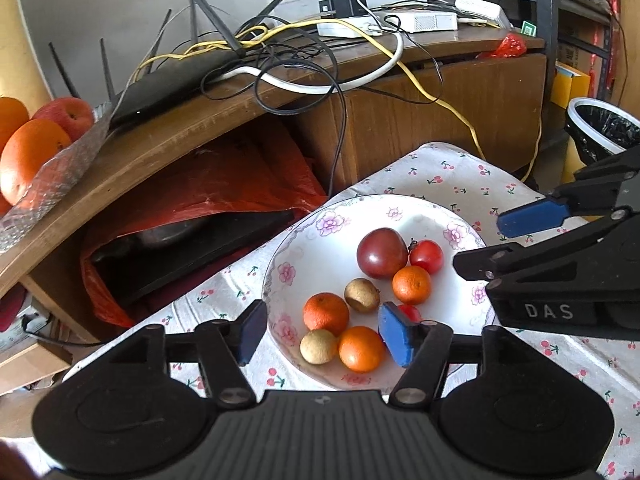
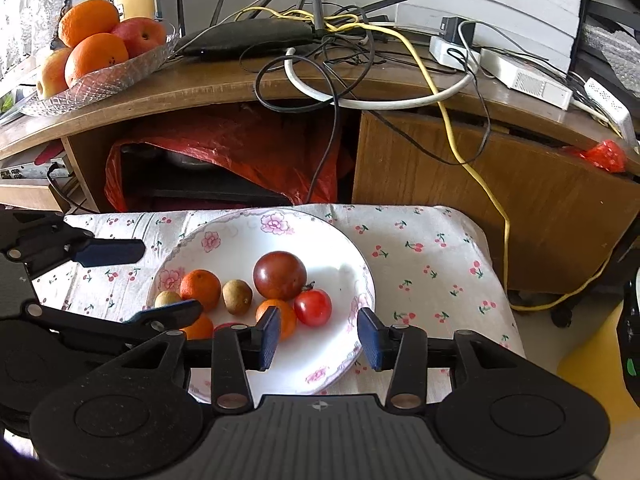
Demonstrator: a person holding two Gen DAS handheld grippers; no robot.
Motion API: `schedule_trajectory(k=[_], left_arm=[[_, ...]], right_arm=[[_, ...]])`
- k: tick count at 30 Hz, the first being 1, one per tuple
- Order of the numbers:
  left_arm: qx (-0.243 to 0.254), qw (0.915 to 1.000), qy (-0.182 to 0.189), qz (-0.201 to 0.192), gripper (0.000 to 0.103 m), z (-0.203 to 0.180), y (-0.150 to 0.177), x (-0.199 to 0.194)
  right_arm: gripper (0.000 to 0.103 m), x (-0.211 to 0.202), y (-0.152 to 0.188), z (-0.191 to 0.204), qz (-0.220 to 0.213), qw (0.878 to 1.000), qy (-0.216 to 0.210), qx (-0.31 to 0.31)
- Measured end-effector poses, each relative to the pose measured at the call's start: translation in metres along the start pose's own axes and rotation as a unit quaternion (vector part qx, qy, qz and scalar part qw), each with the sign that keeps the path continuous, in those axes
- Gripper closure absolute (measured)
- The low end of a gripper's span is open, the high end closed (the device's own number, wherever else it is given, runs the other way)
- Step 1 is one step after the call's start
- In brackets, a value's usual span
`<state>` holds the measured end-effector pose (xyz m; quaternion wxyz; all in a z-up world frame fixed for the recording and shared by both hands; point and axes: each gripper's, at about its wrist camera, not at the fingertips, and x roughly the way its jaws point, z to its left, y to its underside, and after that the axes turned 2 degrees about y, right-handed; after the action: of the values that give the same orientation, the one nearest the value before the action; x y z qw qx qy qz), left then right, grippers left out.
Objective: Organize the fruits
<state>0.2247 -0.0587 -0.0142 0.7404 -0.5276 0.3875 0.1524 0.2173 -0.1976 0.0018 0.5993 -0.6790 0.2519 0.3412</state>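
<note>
A white floral plate sits on the cherry-print cloth. It holds a dark red tomato, a red tomato, three small oranges and two brown longans. My left gripper hangs open above the plate's near side, its pads apart from the fruit. One pad partly hides a small red fruit. My right gripper is open over the plate's right front, with nothing between its pads. It also shows at the right of the left wrist view.
Behind the table stands a wooden desk with a router, tangled cables and a glass dish of big oranges and apples. A red bag fills the shelf below. A lined bin stands at the far right.
</note>
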Motion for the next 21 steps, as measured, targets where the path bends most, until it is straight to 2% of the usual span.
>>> schedule_trajectory(k=[10, 13, 21], left_arm=[[-0.01, 0.9995, -0.028, 0.007, 0.021, -0.003, 0.02, -0.012], [-0.009, 0.9993, -0.035, 0.006, 0.018, -0.004, 0.026, -0.02], [-0.001, 0.9982, -0.06, -0.004, 0.01, -0.012, 0.041, -0.049]], right_arm=[[0.063, -0.012, 0.013, 0.002, 0.009, 1.0, 0.008, 0.006], [0.059, -0.02, 0.018, 0.007, 0.007, 1.0, 0.01, 0.002], [0.057, -0.044, 0.034, 0.015, -0.002, 1.0, 0.011, 0.007]])
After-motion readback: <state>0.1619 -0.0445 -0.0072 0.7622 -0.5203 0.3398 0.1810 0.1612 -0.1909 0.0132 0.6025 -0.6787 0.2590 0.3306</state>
